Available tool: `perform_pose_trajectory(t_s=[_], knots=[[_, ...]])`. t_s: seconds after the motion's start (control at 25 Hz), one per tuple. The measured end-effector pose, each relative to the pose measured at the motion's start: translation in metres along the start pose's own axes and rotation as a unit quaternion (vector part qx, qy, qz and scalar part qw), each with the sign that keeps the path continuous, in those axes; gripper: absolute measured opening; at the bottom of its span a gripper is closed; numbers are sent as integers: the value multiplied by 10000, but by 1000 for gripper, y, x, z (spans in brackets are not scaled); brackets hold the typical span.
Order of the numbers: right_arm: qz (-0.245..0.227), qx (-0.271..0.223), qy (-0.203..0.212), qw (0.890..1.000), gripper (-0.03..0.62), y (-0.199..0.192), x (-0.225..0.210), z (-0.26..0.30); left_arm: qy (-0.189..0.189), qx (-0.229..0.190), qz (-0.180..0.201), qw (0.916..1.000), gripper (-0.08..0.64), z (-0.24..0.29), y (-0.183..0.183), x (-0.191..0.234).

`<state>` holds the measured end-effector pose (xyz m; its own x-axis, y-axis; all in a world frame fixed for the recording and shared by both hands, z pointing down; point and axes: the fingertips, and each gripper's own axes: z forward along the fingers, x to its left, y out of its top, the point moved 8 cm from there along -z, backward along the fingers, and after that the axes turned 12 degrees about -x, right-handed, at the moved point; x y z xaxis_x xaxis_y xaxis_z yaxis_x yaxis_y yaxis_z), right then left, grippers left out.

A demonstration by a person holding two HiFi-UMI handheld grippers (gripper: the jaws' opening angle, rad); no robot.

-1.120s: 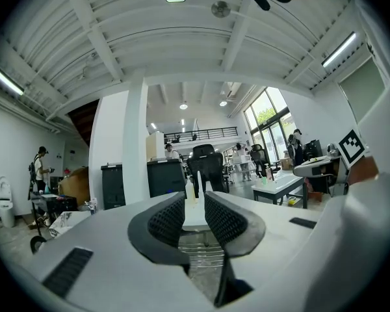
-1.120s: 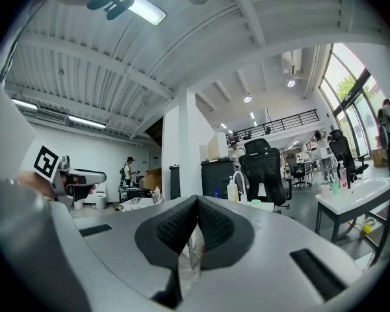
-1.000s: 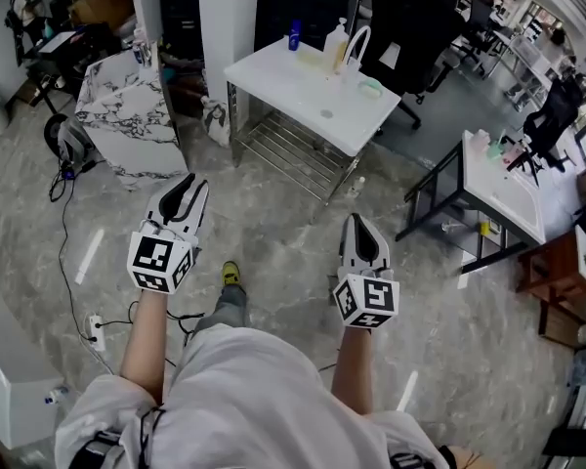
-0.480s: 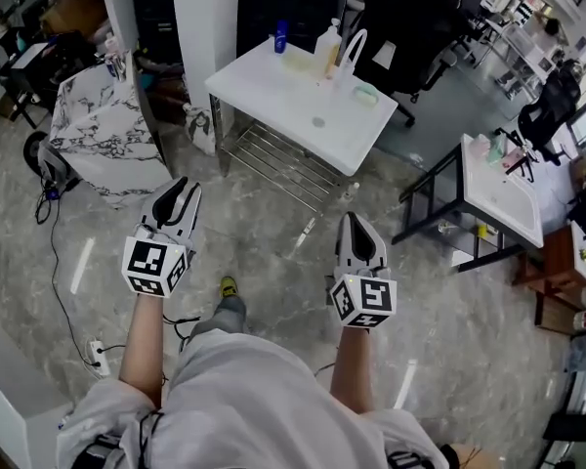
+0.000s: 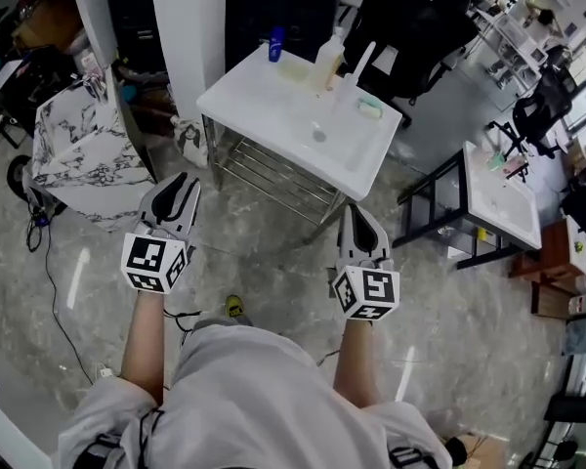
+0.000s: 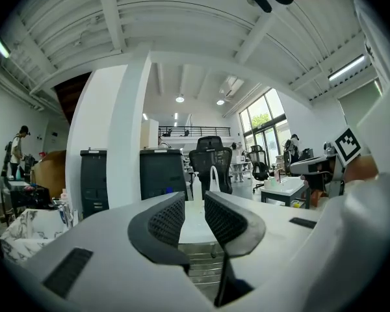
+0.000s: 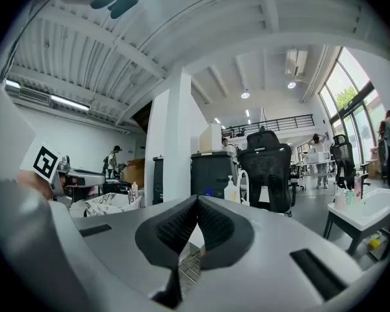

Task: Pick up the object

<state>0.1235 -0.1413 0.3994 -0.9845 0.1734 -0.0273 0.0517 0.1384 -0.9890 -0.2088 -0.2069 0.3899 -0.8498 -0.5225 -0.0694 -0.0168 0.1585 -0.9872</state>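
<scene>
A white sink table (image 5: pixel 264 101) stands ahead of me. On it are a blue bottle (image 5: pixel 275 43), a pale pump bottle (image 5: pixel 326 55), a white curved faucet (image 5: pixel 356 66) and a small green object (image 5: pixel 370 107). My left gripper (image 5: pixel 184 186) is held in the air short of the table's near left corner, open by a narrow gap with nothing in it. My right gripper (image 5: pixel 357 219) hovers short of the near right corner, shut and empty. Between the left jaws (image 6: pixel 195 214) the tabletop (image 6: pixel 195 229) shows. Past the right gripper (image 7: pixel 197 218) I see the pump bottle (image 7: pixel 231 190).
A marble-patterned cabinet (image 5: pixel 73 159) stands at the left, a white pillar (image 5: pixel 188 27) behind it. A black office chair (image 5: pixel 410 18) sits behind the table. A second white table on a black frame (image 5: pixel 503 198) is at the right. A wire rack (image 5: pixel 273 174) lies under the sink table.
The white table has come nearer and lower in the head view as the person walks toward it. Both grippers keep the same pose and spacing.
</scene>
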Motion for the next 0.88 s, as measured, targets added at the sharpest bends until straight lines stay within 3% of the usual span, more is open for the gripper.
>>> perform_pose_trajectory(t_s=[0.48, 0.88], knots=[[-53, -30, -279, 9996, 8, -18, 6, 80, -283, -19, -151, 9995, 89, 74, -28, 63], [-3, -156, -141, 9998, 8, -46, -12, 175, -325, 18, -31, 9995, 89, 154, -53, 106]])
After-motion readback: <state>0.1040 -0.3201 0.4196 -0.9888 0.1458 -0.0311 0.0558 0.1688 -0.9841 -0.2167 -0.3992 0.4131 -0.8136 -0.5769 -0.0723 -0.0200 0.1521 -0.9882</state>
